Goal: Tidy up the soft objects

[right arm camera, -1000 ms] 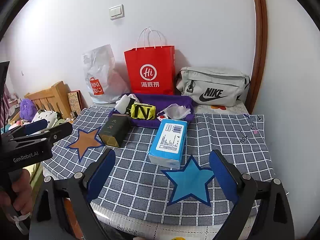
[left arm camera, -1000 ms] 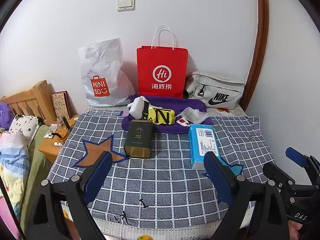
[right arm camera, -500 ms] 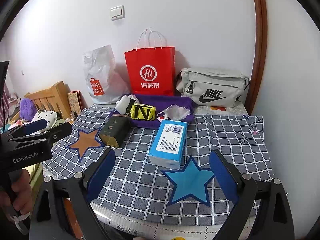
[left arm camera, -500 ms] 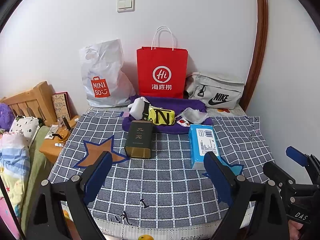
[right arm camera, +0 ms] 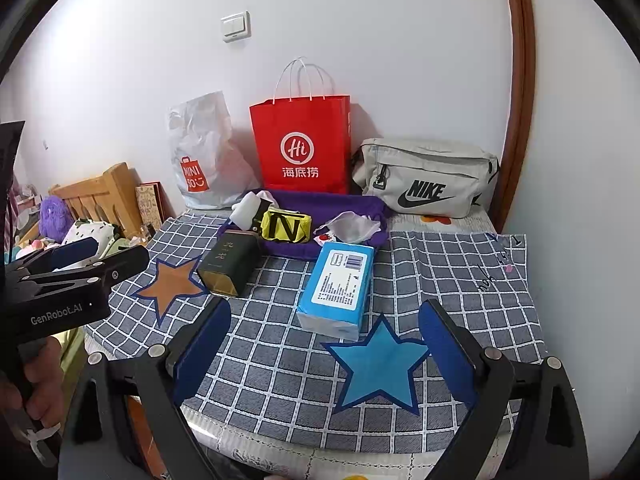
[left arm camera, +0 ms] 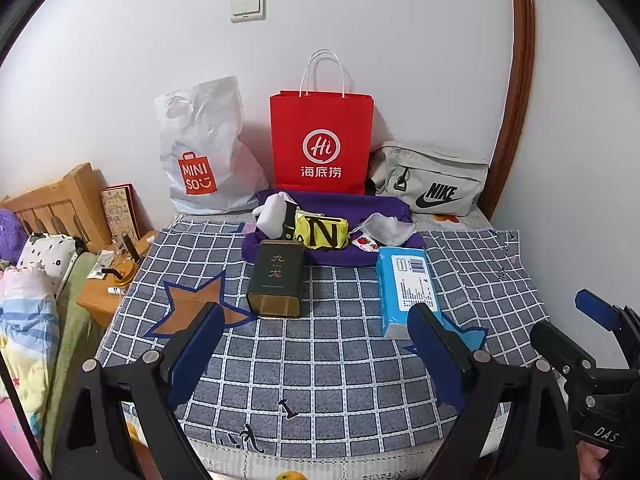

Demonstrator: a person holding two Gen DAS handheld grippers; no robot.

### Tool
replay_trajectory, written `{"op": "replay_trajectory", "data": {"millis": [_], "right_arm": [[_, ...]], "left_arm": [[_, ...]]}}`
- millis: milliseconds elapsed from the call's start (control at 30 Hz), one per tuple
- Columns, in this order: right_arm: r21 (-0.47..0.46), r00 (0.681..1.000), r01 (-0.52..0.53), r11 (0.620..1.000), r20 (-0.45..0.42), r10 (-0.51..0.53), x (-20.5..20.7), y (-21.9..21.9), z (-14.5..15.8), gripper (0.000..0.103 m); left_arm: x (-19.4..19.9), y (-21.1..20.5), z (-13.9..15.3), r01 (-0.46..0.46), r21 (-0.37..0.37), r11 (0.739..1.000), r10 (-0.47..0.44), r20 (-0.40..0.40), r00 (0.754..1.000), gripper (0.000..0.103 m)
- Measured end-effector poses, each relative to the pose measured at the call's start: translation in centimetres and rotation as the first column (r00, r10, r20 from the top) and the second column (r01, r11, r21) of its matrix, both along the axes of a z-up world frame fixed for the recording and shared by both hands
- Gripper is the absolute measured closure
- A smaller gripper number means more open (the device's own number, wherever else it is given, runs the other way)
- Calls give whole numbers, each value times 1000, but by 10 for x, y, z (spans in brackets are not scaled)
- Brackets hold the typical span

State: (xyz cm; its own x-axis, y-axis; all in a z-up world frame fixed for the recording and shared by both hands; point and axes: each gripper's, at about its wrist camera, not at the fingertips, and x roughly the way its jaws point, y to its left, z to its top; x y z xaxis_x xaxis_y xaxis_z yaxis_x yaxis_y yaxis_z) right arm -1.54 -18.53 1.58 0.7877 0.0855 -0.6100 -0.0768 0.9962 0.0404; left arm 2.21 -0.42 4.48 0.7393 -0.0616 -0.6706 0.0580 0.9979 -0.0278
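Note:
A purple cloth (left arm camera: 344,202) (right arm camera: 340,202) lies at the back of the checkered mat (left arm camera: 320,352) (right arm camera: 280,360). On it sit a white soft item (left arm camera: 272,216) (right arm camera: 246,210), a yellow pouch marked N (left arm camera: 322,232) (right arm camera: 286,228) and a clear plastic bag (left arm camera: 382,226) (right arm camera: 352,226). A blue tissue pack (left arm camera: 408,290) (right arm camera: 338,282) and a dark tin (left arm camera: 276,278) (right arm camera: 230,262) lie in front. My left gripper (left arm camera: 316,354) and right gripper (right arm camera: 324,350) are both open and empty, held over the mat's near edge.
A white Miniso bag (left arm camera: 204,152), a red paper bag (left arm camera: 322,144) and a grey Nike bag (left arm camera: 432,182) stand against the wall. A wooden bedside table (left arm camera: 112,284) and bedding (left arm camera: 24,320) lie on the left. A wooden door frame (left arm camera: 516,80) stands on the right.

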Motion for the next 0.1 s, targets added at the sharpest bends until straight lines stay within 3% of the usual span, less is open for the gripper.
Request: {"op": "replay_trajectory", "data": {"millis": [100], "right_arm": [[-1,1000,0,1000,0,0,2,0,-1,9]], "left_arm": [[7,-1,-1,1,2,1000,-1,2,1000,10]]}}
